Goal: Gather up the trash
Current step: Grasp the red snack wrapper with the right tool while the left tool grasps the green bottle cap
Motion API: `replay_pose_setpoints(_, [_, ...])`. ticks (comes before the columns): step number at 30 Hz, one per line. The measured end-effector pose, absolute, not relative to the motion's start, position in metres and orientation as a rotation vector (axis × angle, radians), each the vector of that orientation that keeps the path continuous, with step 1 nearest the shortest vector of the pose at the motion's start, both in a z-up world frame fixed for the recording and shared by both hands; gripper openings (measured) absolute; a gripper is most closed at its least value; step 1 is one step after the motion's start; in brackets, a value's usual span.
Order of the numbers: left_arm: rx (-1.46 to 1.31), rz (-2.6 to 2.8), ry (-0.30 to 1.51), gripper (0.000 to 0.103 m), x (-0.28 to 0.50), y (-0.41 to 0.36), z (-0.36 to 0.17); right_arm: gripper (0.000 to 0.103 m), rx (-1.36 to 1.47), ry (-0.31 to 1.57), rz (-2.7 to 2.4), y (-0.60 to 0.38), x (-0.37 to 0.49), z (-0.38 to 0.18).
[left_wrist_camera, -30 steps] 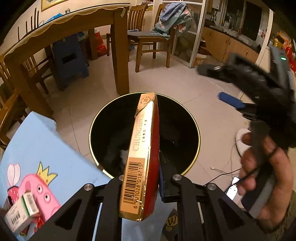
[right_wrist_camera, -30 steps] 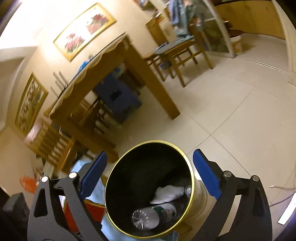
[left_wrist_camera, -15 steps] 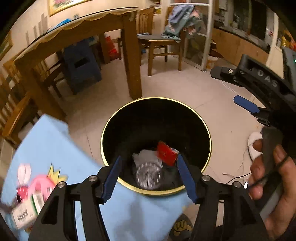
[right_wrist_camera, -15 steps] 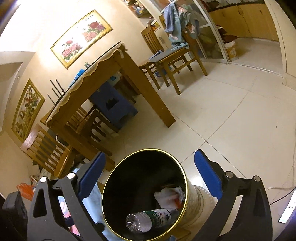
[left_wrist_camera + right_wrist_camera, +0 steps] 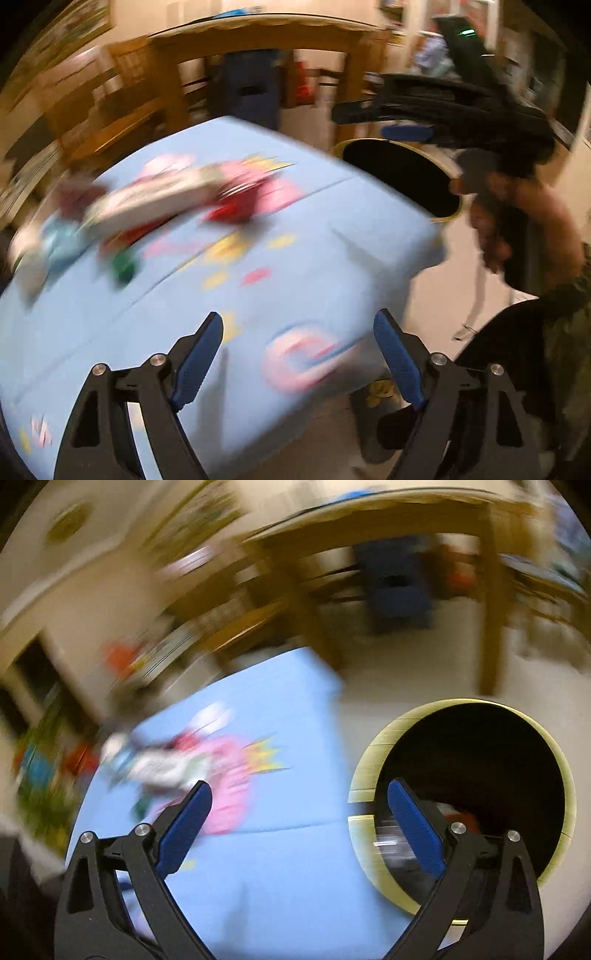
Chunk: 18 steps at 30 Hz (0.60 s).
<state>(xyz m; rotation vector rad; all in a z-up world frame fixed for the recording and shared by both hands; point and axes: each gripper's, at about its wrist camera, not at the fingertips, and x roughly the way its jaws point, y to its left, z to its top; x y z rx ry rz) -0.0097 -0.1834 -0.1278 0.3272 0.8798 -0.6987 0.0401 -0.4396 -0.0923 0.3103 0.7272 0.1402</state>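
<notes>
Both views are smeared by motion. My left gripper (image 5: 297, 321) hangs over the light-blue table (image 5: 295, 258); its jaws are opening and nothing is between them. A blurred heap of packets (image 5: 147, 199) with a red wrapper (image 5: 236, 210) lies at the table's far left. The black bin with a gold rim (image 5: 373, 141) stands beyond the table's right corner. My right gripper (image 5: 299, 788) is open and empty, between the table (image 5: 277, 867) and the bin (image 5: 369, 760). A bottle (image 5: 391, 843) lies in the bin. The heap (image 5: 162, 764) lies ahead and to the left.
A person's hand (image 5: 517, 221) carries the right gripper's black body (image 5: 443, 103) above the bin. Behind stand a wooden dining table (image 5: 258, 33), a blue stool (image 5: 251, 92) and wooden chairs. A thin cable (image 5: 476, 306) trails on the pale tiled floor.
The left jaws opened and the red and gold box fell into the bin. Both grippers then swung left, away from the bin and over the blue table.
</notes>
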Motion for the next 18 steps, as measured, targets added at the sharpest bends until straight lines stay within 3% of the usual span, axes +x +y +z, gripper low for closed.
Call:
replay_pose_setpoints(5, [0.206, -0.533, 0.904, 0.081, 0.014, -0.113, -0.135, 0.093, 0.181, 0.765, 0.248, -0.361, 0.066, -0.099])
replay_pose_setpoints(7, [0.177, -0.493, 0.899, 0.081, 0.022, -0.098, -0.133, 0.076, 0.101, 0.796, 0.224, -0.339, 0.074, -0.108])
replay_pose_setpoints(11, [0.114, -0.439, 0.898, 0.083, 0.031, -0.073, -0.133, 0.058, 0.118, 0.852, 0.225, -0.333, 0.087, -0.127])
replay_pose_setpoints(12, [0.105, -0.431, 0.898, 0.083, 0.032, -0.070, -0.133, 0.046, 0.122, 0.862, 0.227, -0.332, 0.089, -0.129])
replay_pose_setpoints(14, [0.088, -0.418, 0.900, 0.084, 0.034, -0.064, -0.133, 0.046, 0.129, 0.869, 0.232, -0.331, 0.091, -0.133])
replay_pose_setpoints(15, [0.081, -0.414, 0.904, 0.084, 0.034, -0.064, -0.133, 0.040, 0.123, 0.865, 0.227, -0.332, 0.090, -0.133])
replay_pose_setpoints(16, [0.069, -0.416, 0.908, 0.084, 0.037, -0.062, -0.132, 0.020, 0.126, 0.856, 0.233, -0.334, 0.089, -0.131])
replay_pose_setpoints(18, [0.060, -0.421, 0.907, 0.084, 0.036, -0.058, -0.132, 0.020, 0.149, 0.811, 0.227, -0.343, 0.084, -0.122])
